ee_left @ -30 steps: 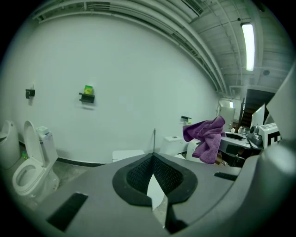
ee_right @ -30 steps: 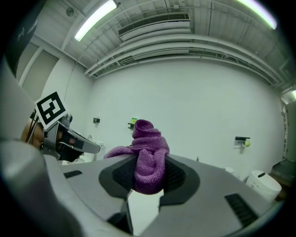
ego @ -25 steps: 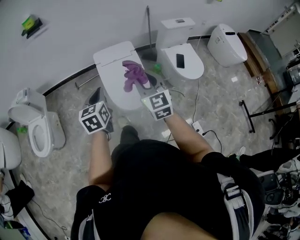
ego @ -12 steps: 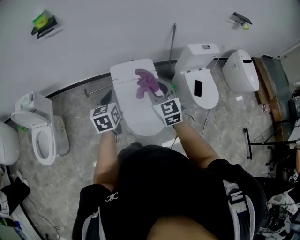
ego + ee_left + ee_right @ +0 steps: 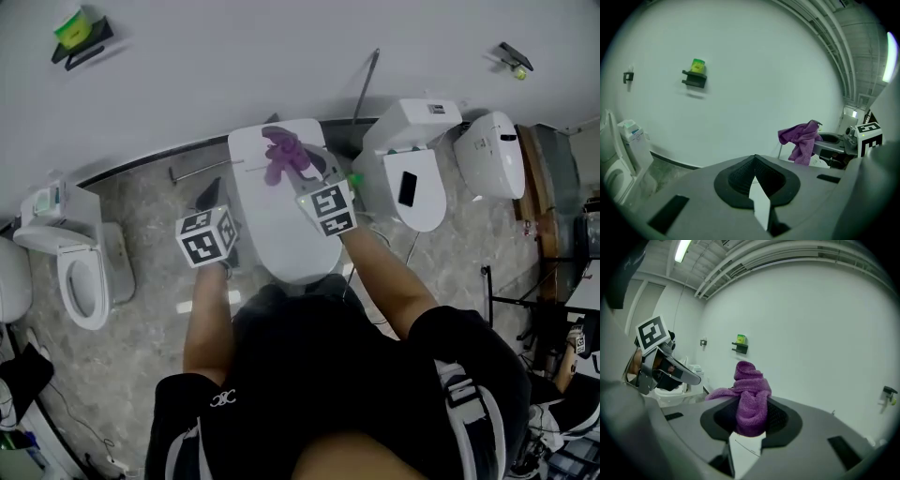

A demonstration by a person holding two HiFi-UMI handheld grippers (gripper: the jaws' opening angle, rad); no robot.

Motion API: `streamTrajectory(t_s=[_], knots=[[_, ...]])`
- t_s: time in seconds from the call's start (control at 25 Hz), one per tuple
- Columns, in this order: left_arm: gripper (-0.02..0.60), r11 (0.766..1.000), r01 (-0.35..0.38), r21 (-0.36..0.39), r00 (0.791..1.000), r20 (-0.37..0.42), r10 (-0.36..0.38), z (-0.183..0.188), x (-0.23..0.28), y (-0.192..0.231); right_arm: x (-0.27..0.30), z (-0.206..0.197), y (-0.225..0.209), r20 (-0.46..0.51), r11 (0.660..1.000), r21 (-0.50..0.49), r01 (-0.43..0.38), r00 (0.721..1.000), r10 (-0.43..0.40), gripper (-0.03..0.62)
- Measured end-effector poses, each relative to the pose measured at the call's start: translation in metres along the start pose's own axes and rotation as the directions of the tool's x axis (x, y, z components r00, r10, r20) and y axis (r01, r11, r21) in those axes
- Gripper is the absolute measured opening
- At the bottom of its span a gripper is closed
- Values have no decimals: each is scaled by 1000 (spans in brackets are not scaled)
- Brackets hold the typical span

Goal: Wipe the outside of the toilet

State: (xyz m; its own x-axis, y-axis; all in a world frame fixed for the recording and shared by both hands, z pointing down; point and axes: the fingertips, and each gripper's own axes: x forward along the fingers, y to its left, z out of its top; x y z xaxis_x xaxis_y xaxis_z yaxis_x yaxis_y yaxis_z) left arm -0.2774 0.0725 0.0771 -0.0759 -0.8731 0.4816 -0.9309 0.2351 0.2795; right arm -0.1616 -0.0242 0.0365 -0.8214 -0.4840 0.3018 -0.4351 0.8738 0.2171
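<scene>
- Head view: a white toilet (image 5: pixel 281 225) with its lid down stands against the wall, in front of the person. The right gripper (image 5: pixel 302 174) reaches over its rear part and the left gripper (image 5: pixel 212 191) hangs just beside its left flank, over the floor.
- Right gripper view: the jaws are clamped on a purple cloth (image 5: pixel 750 392), which bunches up above them and spills off to the left. The head view shows only that the cloth (image 5: pixel 280 156) sits at this gripper's tip, over the back of the toilet.
- Left gripper view: its own jaws (image 5: pixel 754 158) meet at the tips with nothing between them, which the head view cannot settle.
- The same view shows the cloth (image 5: pixel 800 140) from the side, drooping from the right gripper; whether it touches the toilet cannot be told.
- A small wall shelf (image 5: pixel 81 42) bearing something green shows in all three views.
- Only the head view shows the neighbouring toilet (image 5: pixel 427 211) to the right with a dark phone (image 5: pixel 407 188) on its lid.
</scene>
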Motion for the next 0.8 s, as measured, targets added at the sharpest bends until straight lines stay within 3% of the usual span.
streamTrajectory(t_s=[0.24,0.4,0.52,0.68,0.8], knots=[[9,994,-53,-94,998,-38,49,-31,46,34,62,-42,-11,-78,999,-11,-52,996,51,121],[9,988,-87,-126,995,-54,81,-60,84,53,107,-89,-5,-156,985,-111,-131,981,113,121],[9,983,-110,-147,993,-56,103,-85,113,73,148,-130,-4,-196,969,-203,-144,975,104,121],[9,973,-136,-189,990,-71,124,-123,151,100,206,-180,5,-219,923,-324,-206,966,139,121],[9,969,-141,-204,989,-79,128,-145,172,116,248,-211,26,-244,856,-421,-301,946,212,121]])
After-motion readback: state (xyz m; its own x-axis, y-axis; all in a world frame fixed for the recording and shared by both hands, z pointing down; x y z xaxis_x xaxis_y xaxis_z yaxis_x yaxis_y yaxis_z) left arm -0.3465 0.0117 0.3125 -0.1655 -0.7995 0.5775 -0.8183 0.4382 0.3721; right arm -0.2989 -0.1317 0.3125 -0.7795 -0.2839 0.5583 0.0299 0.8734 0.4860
